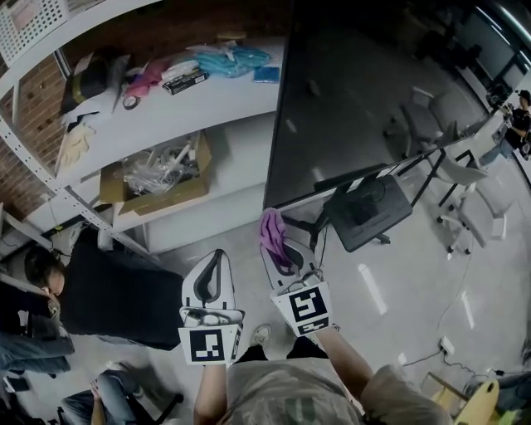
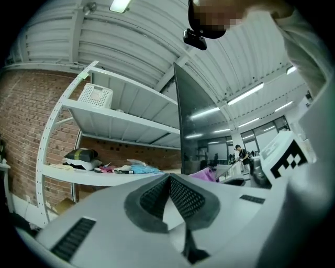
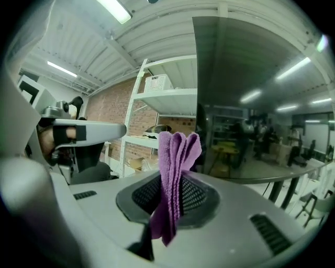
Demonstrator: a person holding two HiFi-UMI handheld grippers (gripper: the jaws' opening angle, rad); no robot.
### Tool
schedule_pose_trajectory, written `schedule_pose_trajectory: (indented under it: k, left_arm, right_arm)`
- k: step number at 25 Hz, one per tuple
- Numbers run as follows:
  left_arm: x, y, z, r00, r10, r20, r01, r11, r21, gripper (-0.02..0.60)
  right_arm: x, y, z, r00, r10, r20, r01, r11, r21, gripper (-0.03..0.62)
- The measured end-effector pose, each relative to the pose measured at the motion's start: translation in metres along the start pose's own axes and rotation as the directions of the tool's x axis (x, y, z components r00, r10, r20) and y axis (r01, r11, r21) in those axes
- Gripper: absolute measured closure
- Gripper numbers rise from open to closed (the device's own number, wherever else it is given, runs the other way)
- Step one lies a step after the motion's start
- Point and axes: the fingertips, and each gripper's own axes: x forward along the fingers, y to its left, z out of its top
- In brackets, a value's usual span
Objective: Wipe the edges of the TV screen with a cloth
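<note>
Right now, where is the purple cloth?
In the head view, the purple cloth is pinched in the right gripper, close to the TV screen's lower corner.

Light from white ceiling strip lamps [image 3: 116, 10] at 11 o'clock; streak glare on glossy dark TV screen [image 3: 261, 78]; heavy fisheye, black corners; head view dim.

White shelf unit [image 1: 236, 100] holds scattered bags [image 1: 232, 60] above, 1 open cardboard box [image 1: 158, 189] below.
</note>
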Motion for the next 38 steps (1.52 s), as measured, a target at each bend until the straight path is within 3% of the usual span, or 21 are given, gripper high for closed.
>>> schedule_pose_trajectory:
  k: [6, 12, 27, 38]
  left_arm:
    - [-0.001, 0.027, -0.022, 0.999, -0.032, -0.029, 0.032, 0.999, -0.016, 0.568]
    - [-0.001, 0.040, -0.043, 0.998, -0.035, -0.061, 0.033, 0.999, -0.029, 0.568]
    - [0.009, 0.046, -0.057, 0.996, -0.056, -0.074, 0.052, 0.997, -0.059, 0.568]
    - [0.016, 0.049, -0.044, 0.997, -0.071, -0.039, 0.069, 0.997, -0.047, 0.568]
  right_arm:
    - [0.038, 0.012, -0.024, 0.998, -0.041, -0.047, 0.041, 0.999, 0.005, 0.530]
    - [0.050, -0.004, -0.034, 0.990, -0.126, -0.070, 0.130, 0.990, 0.053, 0.530]
    - [0.055, -0.028, -0.018, 0.974, -0.223, -0.044, 0.225, 0.973, 0.045, 0.530]
    - [0.051, -0.038, 0.028, 0.960, -0.275, 0.043, 0.273, 0.960, 0.058, 0.530]
